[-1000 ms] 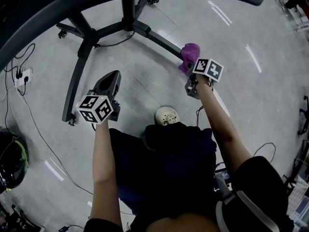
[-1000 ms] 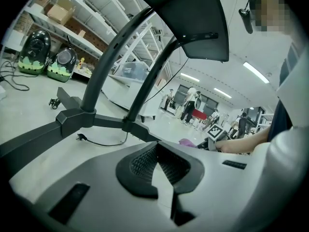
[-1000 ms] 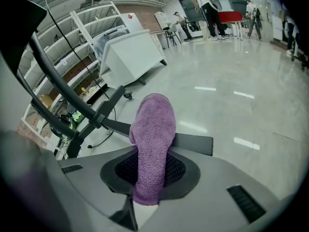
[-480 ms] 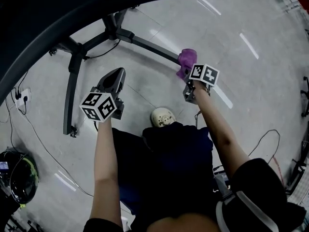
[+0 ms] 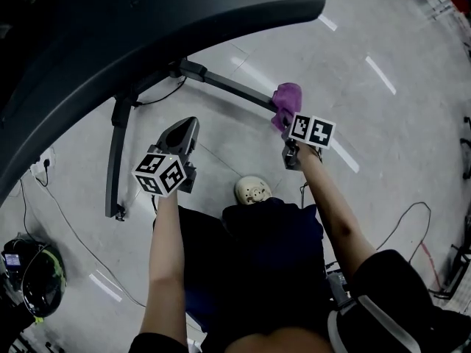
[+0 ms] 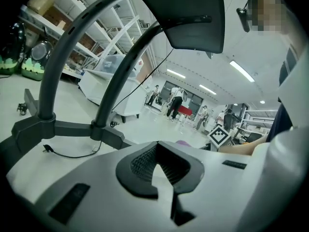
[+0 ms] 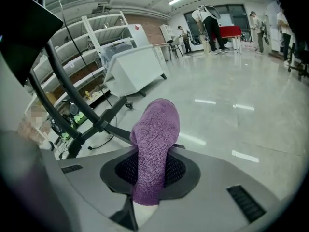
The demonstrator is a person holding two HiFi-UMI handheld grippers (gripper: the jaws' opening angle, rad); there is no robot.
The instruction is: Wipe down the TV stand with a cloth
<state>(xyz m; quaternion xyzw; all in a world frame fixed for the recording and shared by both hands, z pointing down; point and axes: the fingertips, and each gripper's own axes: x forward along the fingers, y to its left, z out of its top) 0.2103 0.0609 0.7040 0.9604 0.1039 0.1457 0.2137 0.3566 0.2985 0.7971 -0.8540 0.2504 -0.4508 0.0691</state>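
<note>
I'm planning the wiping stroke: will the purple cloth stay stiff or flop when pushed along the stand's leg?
Probably floppy: the purple cloth folds over beyond the right gripper pinching it. Its nubby weave likely drags rather than slides on the stand leg.

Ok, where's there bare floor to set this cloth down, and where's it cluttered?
Bare floor lies right of the purple cloth in the right gripper, past the stand leg. Another bare patch sits between the stand's two legs, ahead of the left gripper. Crowded: the left edge, with a cable and dark gear.
</note>
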